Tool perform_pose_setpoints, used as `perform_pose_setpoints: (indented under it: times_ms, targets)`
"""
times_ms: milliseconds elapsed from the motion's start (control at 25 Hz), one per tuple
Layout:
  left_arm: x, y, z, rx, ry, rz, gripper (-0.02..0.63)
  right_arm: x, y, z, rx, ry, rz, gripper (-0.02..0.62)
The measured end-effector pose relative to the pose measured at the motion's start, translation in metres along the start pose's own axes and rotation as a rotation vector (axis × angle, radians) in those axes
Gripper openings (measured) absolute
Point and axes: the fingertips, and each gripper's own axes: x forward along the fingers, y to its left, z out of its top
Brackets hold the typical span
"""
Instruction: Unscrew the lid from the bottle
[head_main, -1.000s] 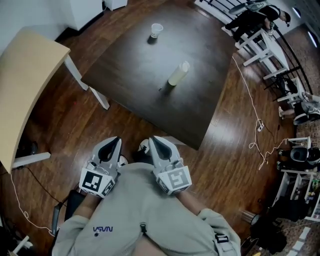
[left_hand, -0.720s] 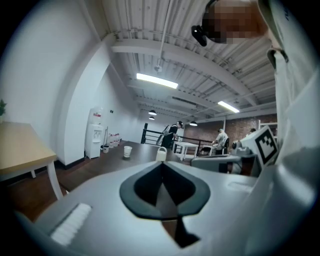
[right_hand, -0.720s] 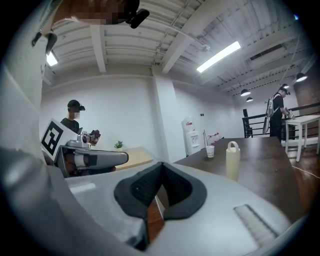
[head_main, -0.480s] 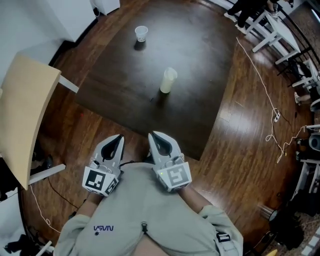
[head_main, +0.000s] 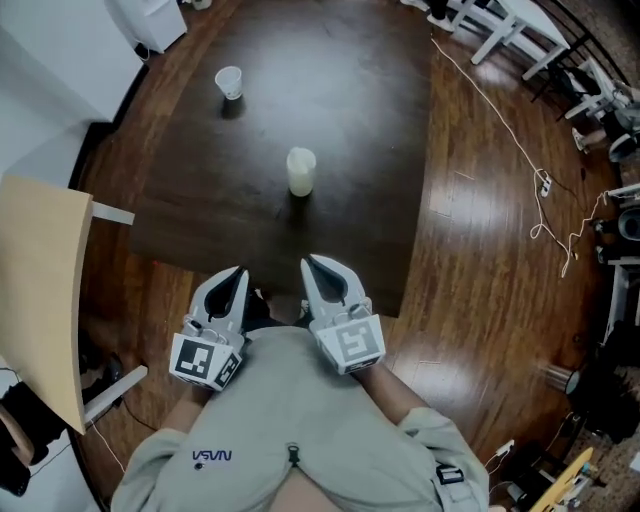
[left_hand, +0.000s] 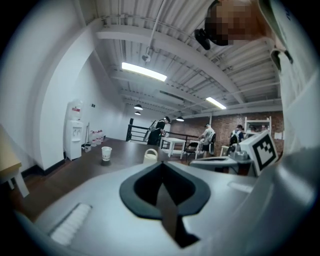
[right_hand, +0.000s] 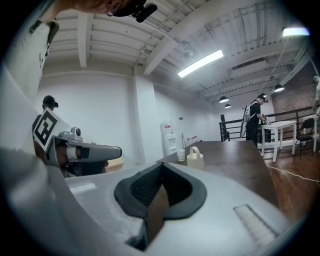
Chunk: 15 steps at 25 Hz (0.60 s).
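Note:
A cream bottle (head_main: 301, 171) with a pale lid stands upright near the middle of the dark table (head_main: 360, 130). Both gripper views show it far ahead, as the bottle (left_hand: 150, 156) with a handle and the bottle (right_hand: 195, 158). My left gripper (head_main: 235, 275) and right gripper (head_main: 312, 264) are side by side close to my chest, at the table's near edge and well short of the bottle. Both are shut with nothing between the jaws, as the left gripper (left_hand: 161, 167) and right gripper (right_hand: 162, 169) show in their own views.
A white paper cup (head_main: 229, 82) stands at the table's far left. A light wooden table (head_main: 40, 290) is at my left. White tables and chairs (head_main: 500, 25) and a loose cable (head_main: 520, 150) on the wooden floor lie to the right. People stand at the room's far end.
The dark table and bottle have slid left and nearer in the head view as I moved along the floor. Both grippers stay shut and side by side at my chest.

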Motion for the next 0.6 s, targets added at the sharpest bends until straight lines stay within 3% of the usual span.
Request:
perform_pose_setpoints:
  times_ms: [320,600]
  targets:
    - [0.046,0.042,0.011,0.021,0.000,-0.154,0.002,0.022,-0.033,-0.011,0.013,0.023,-0.195,0.009]
    - [0.094,0.090,0.014,0.065,0.046,-0.245,0.002,0.051,-0.067,-0.018,0.006,0.075,-0.341,0.119]
